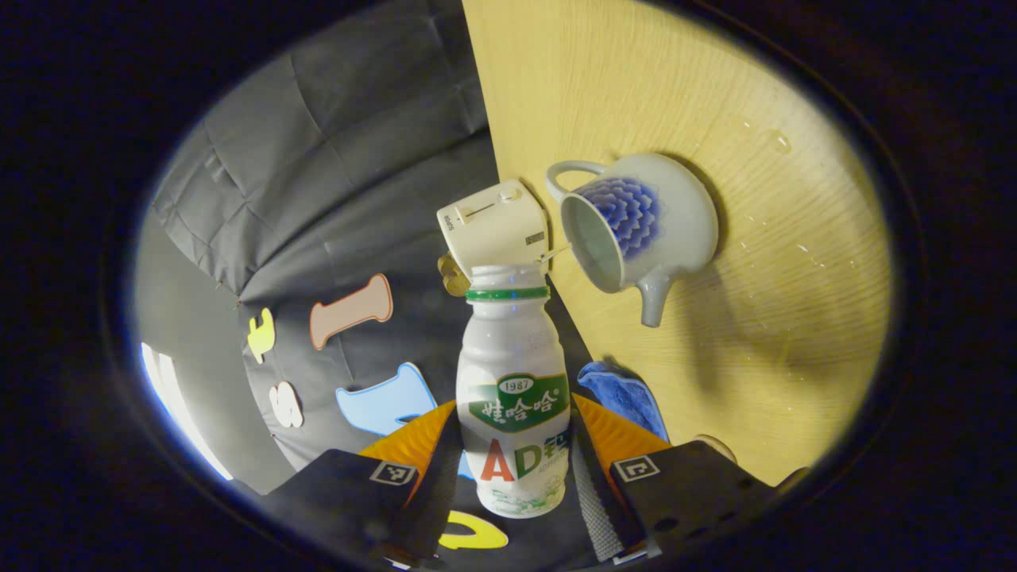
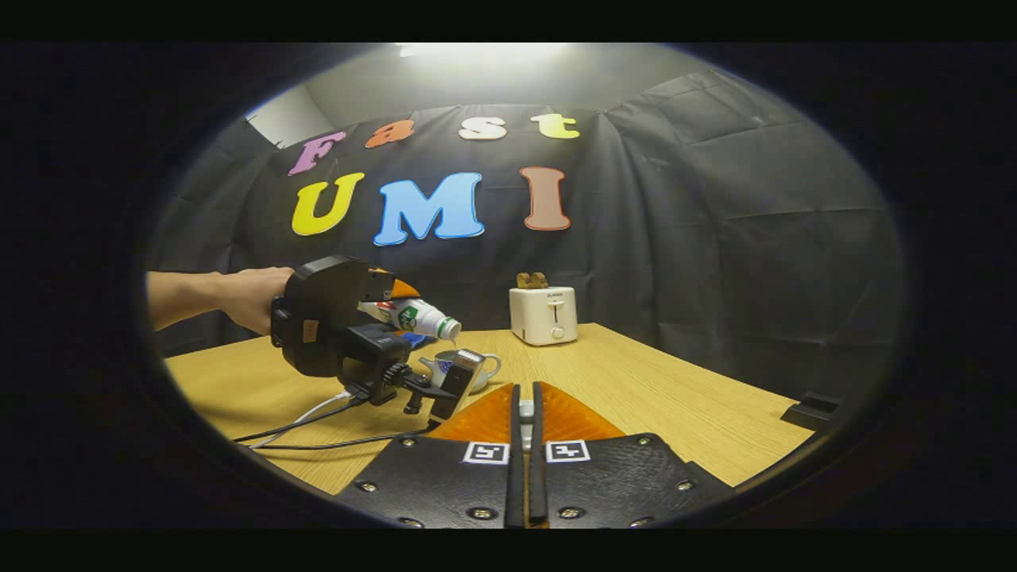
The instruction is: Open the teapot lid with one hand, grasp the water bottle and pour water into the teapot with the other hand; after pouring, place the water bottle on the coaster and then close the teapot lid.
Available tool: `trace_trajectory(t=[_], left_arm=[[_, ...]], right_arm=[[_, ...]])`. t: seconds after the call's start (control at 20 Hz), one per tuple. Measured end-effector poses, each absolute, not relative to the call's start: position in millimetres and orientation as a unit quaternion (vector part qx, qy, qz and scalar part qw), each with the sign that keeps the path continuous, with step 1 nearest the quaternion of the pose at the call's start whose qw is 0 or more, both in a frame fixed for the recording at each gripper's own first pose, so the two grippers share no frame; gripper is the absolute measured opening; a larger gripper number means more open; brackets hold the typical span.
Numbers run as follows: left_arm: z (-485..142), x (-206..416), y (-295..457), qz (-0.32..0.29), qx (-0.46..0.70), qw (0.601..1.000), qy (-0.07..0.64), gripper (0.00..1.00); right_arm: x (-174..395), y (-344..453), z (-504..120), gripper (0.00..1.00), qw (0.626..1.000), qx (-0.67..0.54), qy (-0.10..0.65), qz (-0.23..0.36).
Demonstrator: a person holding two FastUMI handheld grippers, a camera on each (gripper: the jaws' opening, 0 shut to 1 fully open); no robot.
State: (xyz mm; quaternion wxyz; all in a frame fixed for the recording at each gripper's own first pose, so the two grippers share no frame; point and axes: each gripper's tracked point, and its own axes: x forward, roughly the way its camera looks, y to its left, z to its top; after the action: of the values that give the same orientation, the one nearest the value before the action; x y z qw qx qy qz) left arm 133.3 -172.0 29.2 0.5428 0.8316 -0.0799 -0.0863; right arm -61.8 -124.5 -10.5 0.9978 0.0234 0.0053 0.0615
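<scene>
The white water bottle (image 1: 516, 397) with a green neck ring has no cap, and my left gripper (image 1: 512, 413) is shut on its body. From the right gripper view the bottle (image 2: 417, 316) is tilted, its mouth down over the teapot (image 2: 469, 369), and a hand holds the left gripper (image 2: 334, 326). The white teapot (image 1: 636, 230) with a blue pattern stands on the wooden table with its mouth uncovered. My right gripper (image 2: 524, 395) is raised over the table's near side, shut on a small white piece that looks like the teapot lid (image 2: 524, 409).
A white toaster (image 2: 543, 314) with toast in it stands at the table's far edge, behind the teapot. A blue cloth (image 1: 624, 393) lies next to the teapot. Cables (image 2: 318, 421) trail from the left gripper across the table. A black block (image 2: 810, 413) sits at the right edge.
</scene>
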Motion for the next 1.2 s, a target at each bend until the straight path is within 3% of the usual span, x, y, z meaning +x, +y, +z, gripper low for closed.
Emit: trace_trajectory(t=[0.85,1.2], left_arm=[[32.8,132.7,-180.3,-0.085,0.843,0.522,-0.092,0.75],[31.6,135.4,-177.7,-0.088,0.83,0.542,-0.097,0.75]], right_arm=[[-60.9,-125.7,-10.6,0.02,0.998,0.026,0.006,0.061],[-61.8,-125.5,-10.5,0.02,0.998,0.025,0.006,0.06]])
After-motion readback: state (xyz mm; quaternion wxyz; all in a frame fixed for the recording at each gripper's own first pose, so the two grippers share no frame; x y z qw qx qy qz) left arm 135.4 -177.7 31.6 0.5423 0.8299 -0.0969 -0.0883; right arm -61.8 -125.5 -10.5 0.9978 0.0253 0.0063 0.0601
